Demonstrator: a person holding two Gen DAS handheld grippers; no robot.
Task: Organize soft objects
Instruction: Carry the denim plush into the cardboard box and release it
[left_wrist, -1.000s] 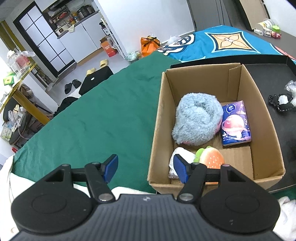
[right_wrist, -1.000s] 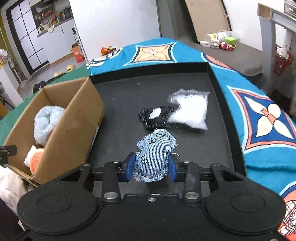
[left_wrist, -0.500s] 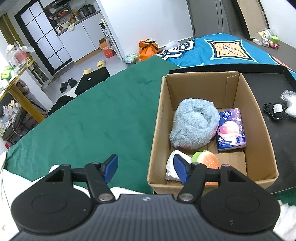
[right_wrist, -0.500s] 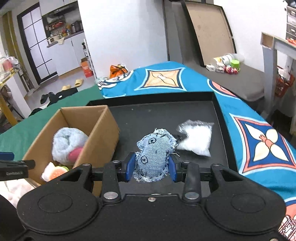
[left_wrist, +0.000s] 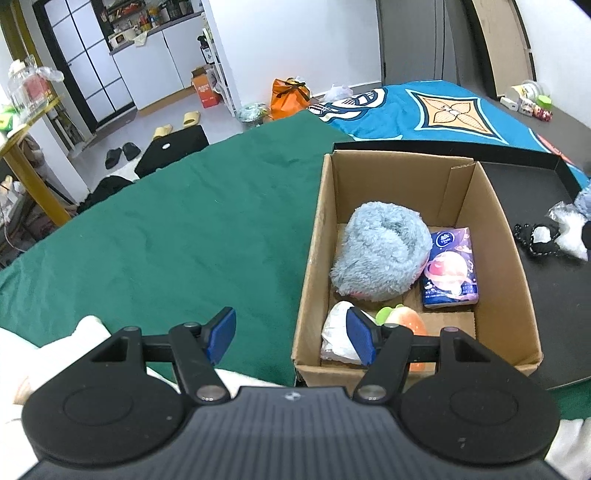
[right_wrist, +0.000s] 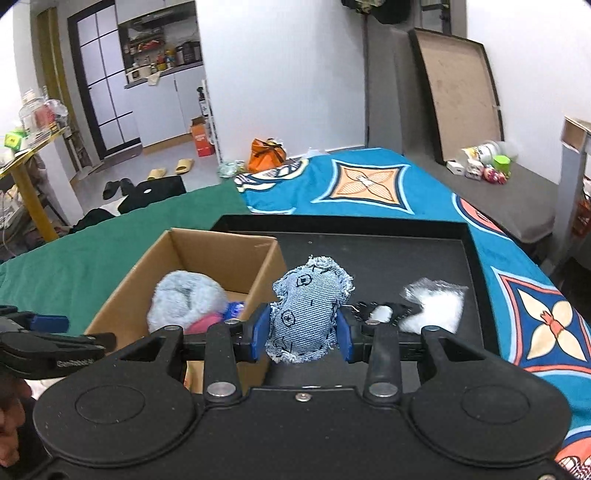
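Note:
My right gripper (right_wrist: 301, 334) is shut on a blue denim pouch (right_wrist: 308, 308) and holds it in the air beside the right wall of the cardboard box (right_wrist: 266, 258). The box (left_wrist: 314, 258) holds a fluffy grey-blue plush (left_wrist: 380, 254), a purple tissue pack (left_wrist: 450, 267), a burger-shaped toy (left_wrist: 404, 321) and a white bundle (left_wrist: 338, 334). My left gripper (left_wrist: 291, 334) is open and empty at the box's near left corner. A black pouch (right_wrist: 380, 312) and a white fluffy bag (right_wrist: 434, 304) lie on the black tray (right_wrist: 476, 280).
The box stands on the tray's left end, next to a green cloth (left_wrist: 166, 229). A blue patterned cloth (right_wrist: 369, 188) covers the far and right side. Small containers (right_wrist: 484, 162) stand on a grey surface at the far right.
My right gripper has lifted the denim pouch off the tray and carried it left toward the box. My left gripper has pulled back slightly and stays open.

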